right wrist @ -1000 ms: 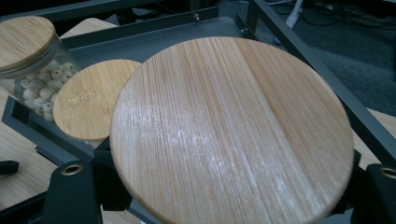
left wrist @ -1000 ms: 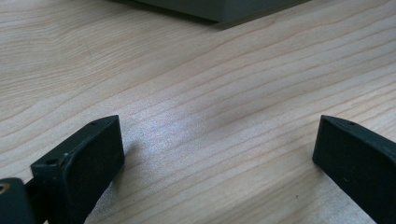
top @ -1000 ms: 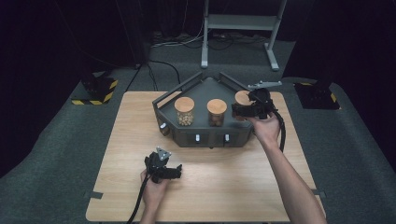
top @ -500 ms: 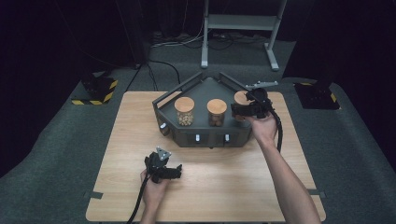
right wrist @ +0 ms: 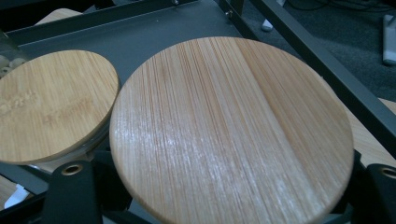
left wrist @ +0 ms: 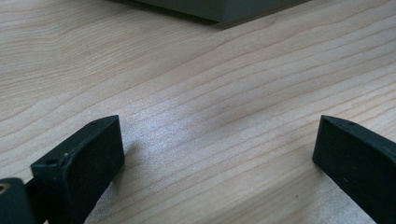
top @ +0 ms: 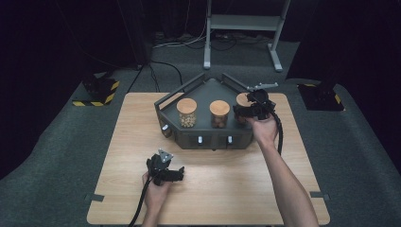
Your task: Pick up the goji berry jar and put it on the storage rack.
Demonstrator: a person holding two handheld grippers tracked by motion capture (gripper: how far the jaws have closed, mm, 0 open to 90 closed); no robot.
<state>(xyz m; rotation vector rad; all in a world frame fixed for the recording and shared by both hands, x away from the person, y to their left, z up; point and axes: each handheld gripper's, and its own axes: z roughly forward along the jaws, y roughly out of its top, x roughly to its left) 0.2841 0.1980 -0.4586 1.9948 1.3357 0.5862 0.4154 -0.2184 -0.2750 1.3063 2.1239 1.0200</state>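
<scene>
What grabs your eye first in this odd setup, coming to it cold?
Three jars with round wooden lids stand in a row on a dark grey tray at the far side of the wooden table. The right gripper is shut on the rightmost jar, just under its lid. Nearer the person, the left gripper rests open over bare wood.

Pale bamboo-grained lid [right wrist: 231,130], dark grey tray [top: 208,90]

Both forearms are showing bare, with no sleeves, in the high view. Each hand is carrying a black two-jaw tool: the left gripper [top: 176,174] is wearing a grey three-cornered plate, and the right gripper [top: 238,111] is trailing a thick black cable. Small screw holes are dotting the blocky jaws.
</scene>
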